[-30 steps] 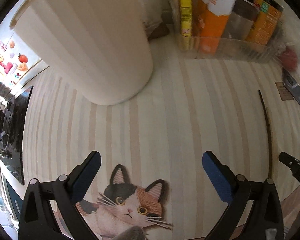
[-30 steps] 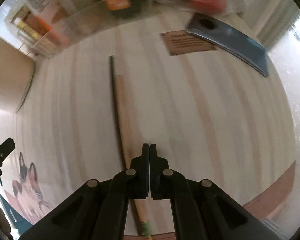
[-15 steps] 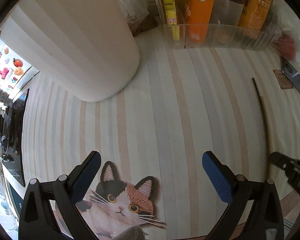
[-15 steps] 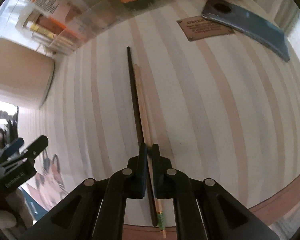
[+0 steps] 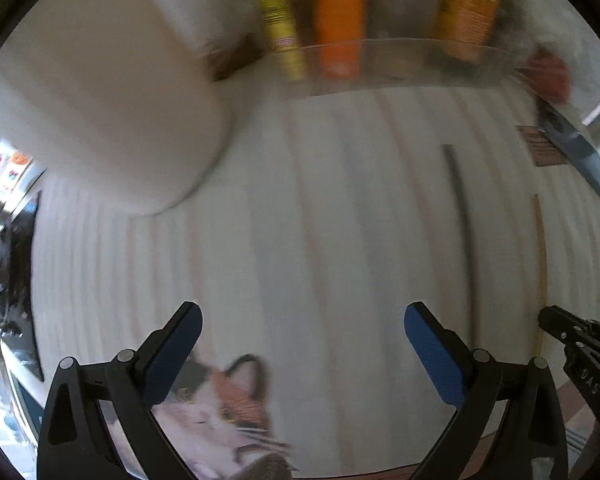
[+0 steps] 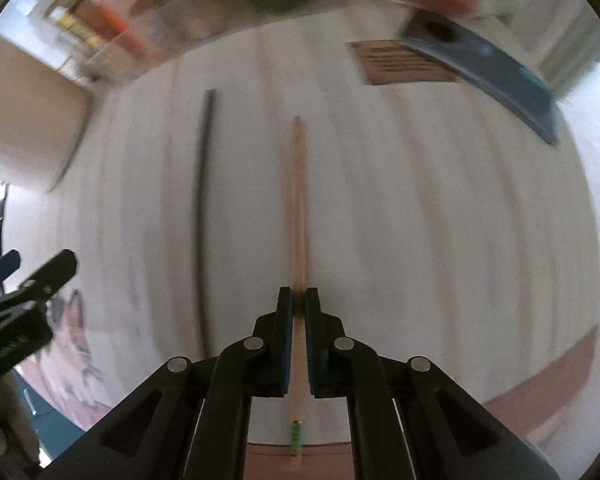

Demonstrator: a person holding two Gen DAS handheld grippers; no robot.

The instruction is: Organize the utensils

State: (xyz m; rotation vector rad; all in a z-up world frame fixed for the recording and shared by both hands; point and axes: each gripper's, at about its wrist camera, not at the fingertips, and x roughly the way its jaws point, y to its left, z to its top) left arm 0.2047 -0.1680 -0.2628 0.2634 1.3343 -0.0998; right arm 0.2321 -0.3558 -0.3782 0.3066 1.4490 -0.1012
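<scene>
My right gripper [image 6: 298, 302] is shut on a light wooden chopstick [image 6: 299, 200] that points away along the striped table; its green-banded end shows behind the fingers. A black chopstick [image 6: 201, 216] lies on the table to its left, apart from it. In the left wrist view the black chopstick [image 5: 460, 208] and the wooden one [image 5: 542, 248] lie at the right, with the right gripper's tip [image 5: 556, 322] beside them. My left gripper [image 5: 300, 336] is open and empty above the table. A tall beige container [image 5: 112, 112] stands at the far left.
A clear bin [image 5: 380, 68] with orange and yellow packages stands at the back. A dark blue cleaver [image 6: 492, 76] and a brown card [image 6: 400, 62] lie at the far right. A cat-picture mat [image 5: 220, 412] lies under the left gripper. The table's front edge [image 6: 540, 384] is close.
The right gripper has carried the wooden chopstick to the right, away from the black one they lay beside. The left gripper has drawn back from the beige container.
</scene>
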